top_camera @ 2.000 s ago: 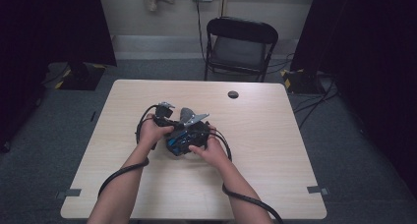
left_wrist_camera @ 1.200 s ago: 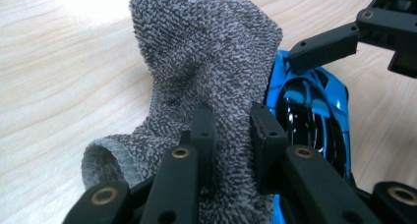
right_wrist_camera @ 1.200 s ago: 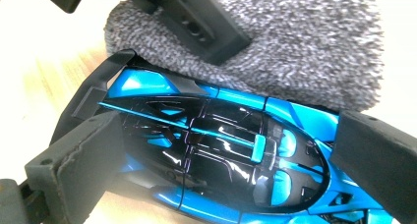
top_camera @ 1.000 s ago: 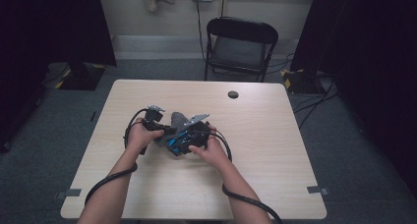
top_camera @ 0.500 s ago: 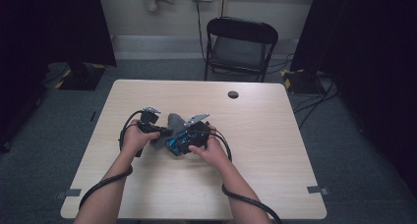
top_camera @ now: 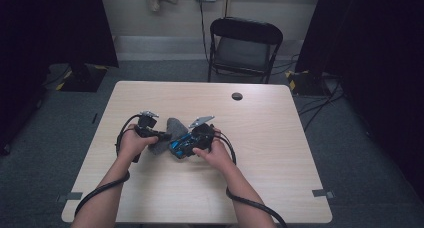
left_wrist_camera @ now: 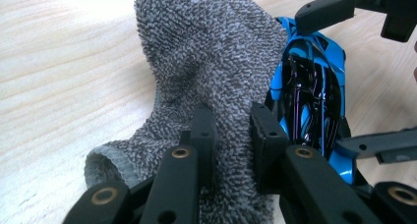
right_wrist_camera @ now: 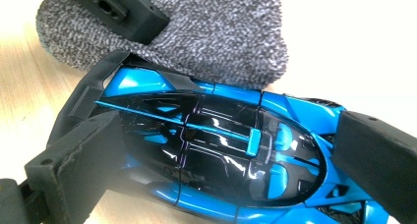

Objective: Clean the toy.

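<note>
Blue toy car (top_camera: 181,144) near table (top_camera: 280,153) middle, grey sock (top_camera: 169,133) touching its left side. Left gripper (left_wrist_camera: 231,135) pinched shut on sock fold. Right gripper (right_wrist_camera: 216,150) clamps car by nose and tail. Bare tabletop all round car; edges well apart from it. High view adds small black disc (top_camera: 237,96) beyond car, chair (top_camera: 244,48) past far edge. Gripper views show sock's cuff (left_wrist_camera: 105,157), car's glossy black top.

Grey speckled sock (left_wrist_camera: 211,62), blue-and-black toy car (right_wrist_camera: 221,150)

Black chair (top_camera: 244,45), small dark disc (top_camera: 237,96)
</note>
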`<state>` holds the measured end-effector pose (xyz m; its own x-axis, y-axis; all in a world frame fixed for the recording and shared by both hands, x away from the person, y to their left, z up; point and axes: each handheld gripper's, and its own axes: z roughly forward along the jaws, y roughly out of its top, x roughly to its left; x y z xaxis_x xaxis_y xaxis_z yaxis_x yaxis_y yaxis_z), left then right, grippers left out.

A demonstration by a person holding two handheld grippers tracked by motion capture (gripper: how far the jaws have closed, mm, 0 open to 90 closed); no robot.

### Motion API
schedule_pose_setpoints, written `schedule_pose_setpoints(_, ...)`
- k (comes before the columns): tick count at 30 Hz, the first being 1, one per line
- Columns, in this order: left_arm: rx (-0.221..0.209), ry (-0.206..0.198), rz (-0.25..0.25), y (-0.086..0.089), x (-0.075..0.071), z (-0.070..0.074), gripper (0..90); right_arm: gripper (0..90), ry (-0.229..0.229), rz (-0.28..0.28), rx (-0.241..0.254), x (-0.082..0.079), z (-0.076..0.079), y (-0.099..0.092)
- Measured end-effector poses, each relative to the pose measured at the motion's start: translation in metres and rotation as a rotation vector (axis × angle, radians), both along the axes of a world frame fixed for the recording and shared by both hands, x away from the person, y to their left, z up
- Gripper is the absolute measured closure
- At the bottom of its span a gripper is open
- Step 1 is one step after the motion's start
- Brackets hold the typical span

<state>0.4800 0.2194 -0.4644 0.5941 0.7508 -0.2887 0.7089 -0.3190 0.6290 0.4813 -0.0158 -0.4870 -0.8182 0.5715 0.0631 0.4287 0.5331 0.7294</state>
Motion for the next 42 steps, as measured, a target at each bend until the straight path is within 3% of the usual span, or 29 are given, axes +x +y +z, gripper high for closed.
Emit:
schedule_pose_setpoints(20,0.045,0.000,-0.013,0.025,-0.024,0.015,75.3,0.0,-0.002,-0.001,0.006,0.000,0.000,-0.001)
schedule_pose_setpoints(26,0.034,-0.016,0.030,0.038,-0.028,0.021,75.2,0.0,-0.002,-0.001,0.005,0.000,0.000,-0.001)
schedule_pose_setpoints(34,0.020,-0.057,0.058,0.040,-0.022,0.034,75.2,0.0,-0.003,-0.002,0.007,0.000,-0.001,-0.001)
schedule_pose_setpoints(42,-0.009,-0.075,0.087,0.034,-0.004,0.037,75.1,0.0,-0.001,-0.002,0.004,0.000,0.000,0.000)
